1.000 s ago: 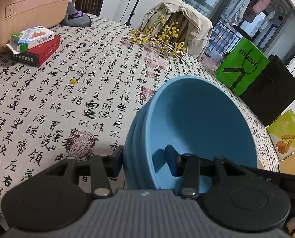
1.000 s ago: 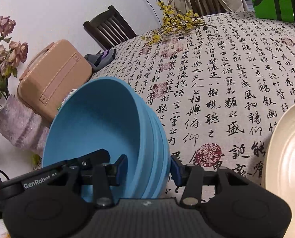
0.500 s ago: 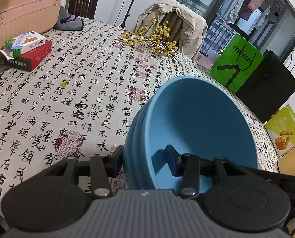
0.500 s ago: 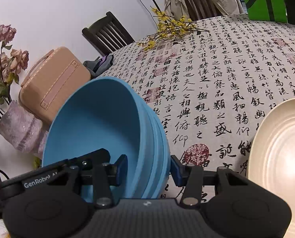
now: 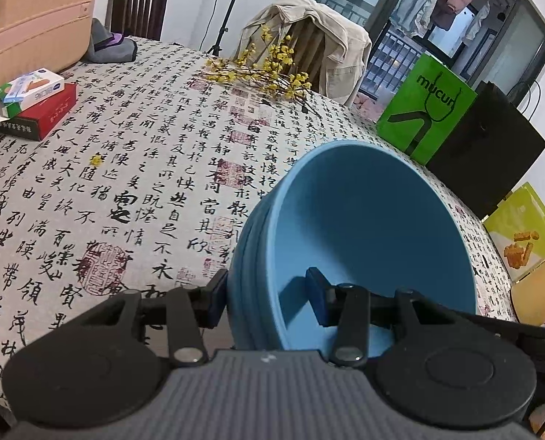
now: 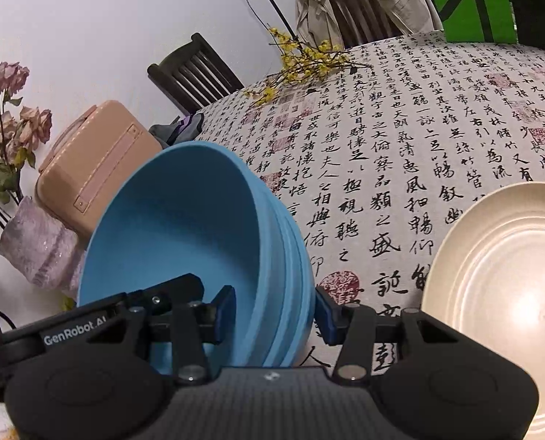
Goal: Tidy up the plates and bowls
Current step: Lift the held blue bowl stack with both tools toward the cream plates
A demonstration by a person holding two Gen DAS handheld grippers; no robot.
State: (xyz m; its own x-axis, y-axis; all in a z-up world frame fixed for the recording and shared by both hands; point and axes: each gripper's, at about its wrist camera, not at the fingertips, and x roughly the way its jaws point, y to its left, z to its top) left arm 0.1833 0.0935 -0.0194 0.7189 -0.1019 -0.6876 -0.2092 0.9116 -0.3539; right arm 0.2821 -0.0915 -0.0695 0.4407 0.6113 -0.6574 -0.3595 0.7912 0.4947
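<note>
- The table [image 5: 133, 168], under a cloth printed with black calligraphy and red seals, fills both wrist views; its far edge curves past a chair draped with a beige jacket [image 5: 309, 33].
- A stack of blue bowls [image 5: 364, 234] is held tilted above the cloth near the table's near edge, gripped from two opposite sides of its rim; in the right wrist view the same stack [image 6: 184, 242] shows several nested rims.
- A cream plate [image 6: 499, 293] lies flat on the cloth just to the right of the stack, close to the near edge and apart from the bowls.
- A tan case [image 6: 96, 161] stands at the table's far left edge, with dried pink flowers [image 6: 15, 110] beside it.
- A green bag [image 5: 426, 110] and a black bag [image 5: 488, 150] stand beyond the far right edge.
- The left gripper [image 5: 265, 297] points forward and downward, its jaws clamped on the stack's rim wall: one pad outside the bowls, the other inside the top bowl.
- The right gripper [image 6: 272, 311] points downward at a similar slant and is clamped on the opposite rim, one pad inside, one against the outer walls.
- A red box [image 5: 41, 117] with small cartons on top sits near the left edge.
- A yellow flowering branch [image 5: 265, 73] lies near the far edge.
</note>
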